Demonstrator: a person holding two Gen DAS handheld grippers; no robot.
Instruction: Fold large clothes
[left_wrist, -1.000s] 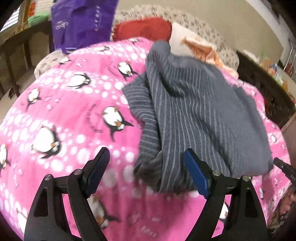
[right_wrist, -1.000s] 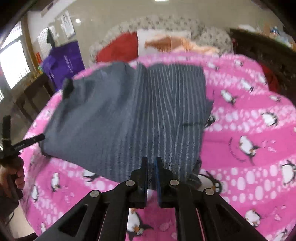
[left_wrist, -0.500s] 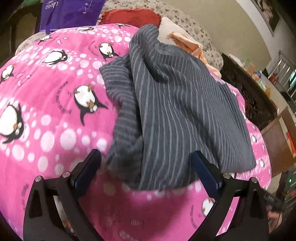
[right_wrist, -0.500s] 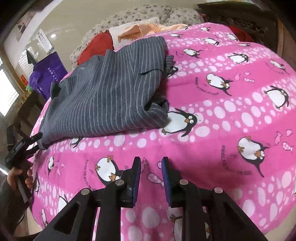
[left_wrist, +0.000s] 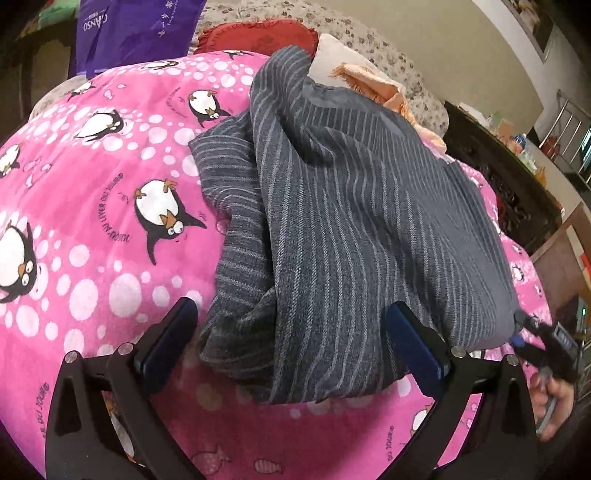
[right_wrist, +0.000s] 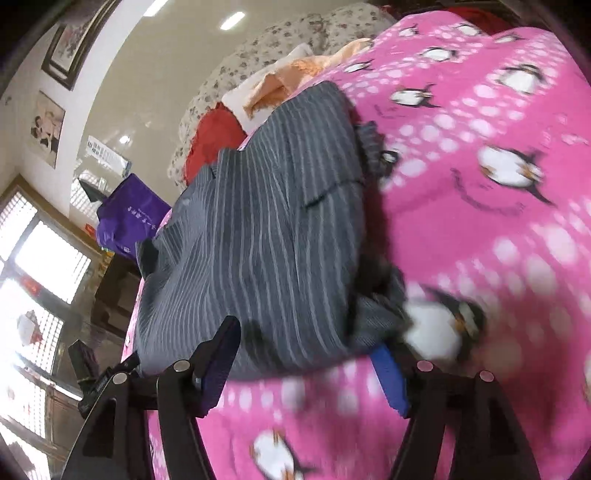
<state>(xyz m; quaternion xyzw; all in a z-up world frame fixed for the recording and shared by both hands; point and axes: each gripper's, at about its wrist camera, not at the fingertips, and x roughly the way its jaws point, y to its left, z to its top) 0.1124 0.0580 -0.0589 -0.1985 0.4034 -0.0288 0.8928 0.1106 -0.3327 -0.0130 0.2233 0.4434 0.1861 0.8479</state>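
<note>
Both your left gripper (left_wrist: 291, 339) and right gripper (right_wrist: 306, 360) are spread wide, holding nothing. The half-folded grey garment (left_wrist: 351, 229) lies on the bed (left_wrist: 92, 206) at 12 o'clock; next, pinch its near edge.

Bright window glare, right wrist view motion-blurred, edges fisheye-warped.
</note>
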